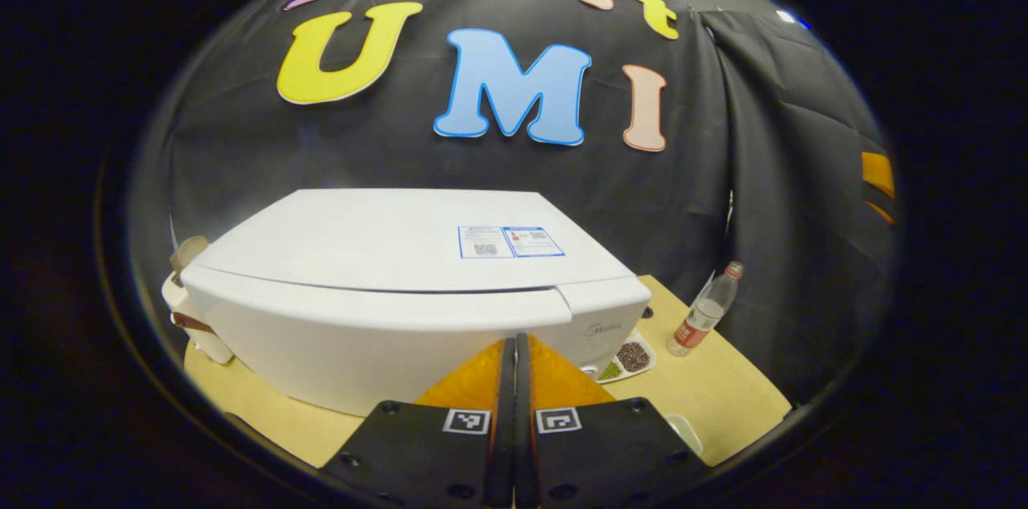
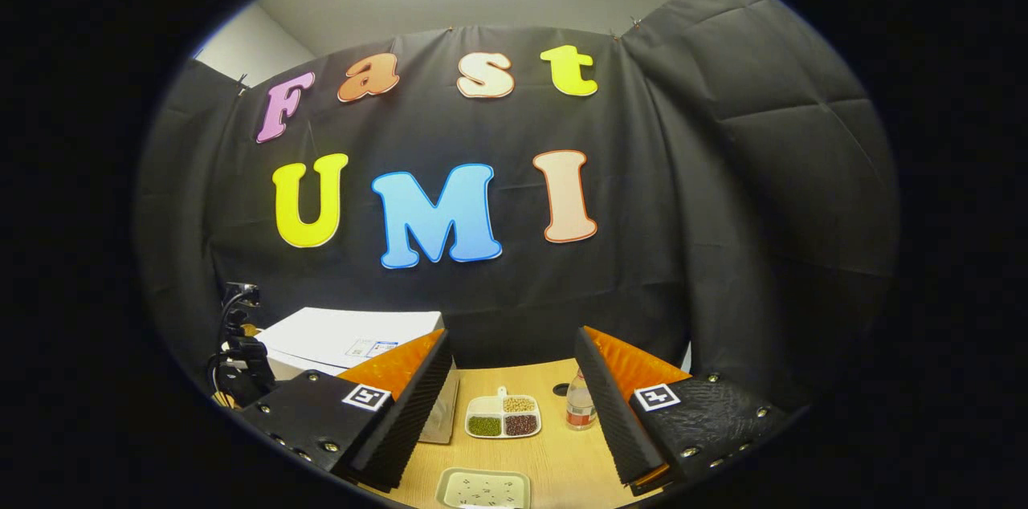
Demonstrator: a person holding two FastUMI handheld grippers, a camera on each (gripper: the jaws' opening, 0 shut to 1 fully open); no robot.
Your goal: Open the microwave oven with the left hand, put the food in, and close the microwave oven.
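The white microwave [image 1: 377,252] stands on the wooden table [image 1: 723,397], seen from above its front, and its door looks closed. My left gripper [image 1: 514,344] is shut with nothing between its fingers, hovering just in front of the microwave's upper front edge. A divided white tray of food [image 1: 628,358] lies to the right of the microwave. In the right gripper view the same tray [image 2: 503,417] holds beans in separate compartments. My right gripper [image 2: 512,344] is open and empty, raised above the table short of the tray. The microwave's top [image 2: 345,340] shows at the left.
A plastic bottle [image 2: 580,403] with a red label stands right of the tray, also seen as the bottle [image 1: 705,312]. A pale rectangular plate [image 2: 484,487] lies at the table's near edge. A white container [image 1: 193,312] sits left of the microwave. A dark device with cables [image 2: 239,364] is at far left.
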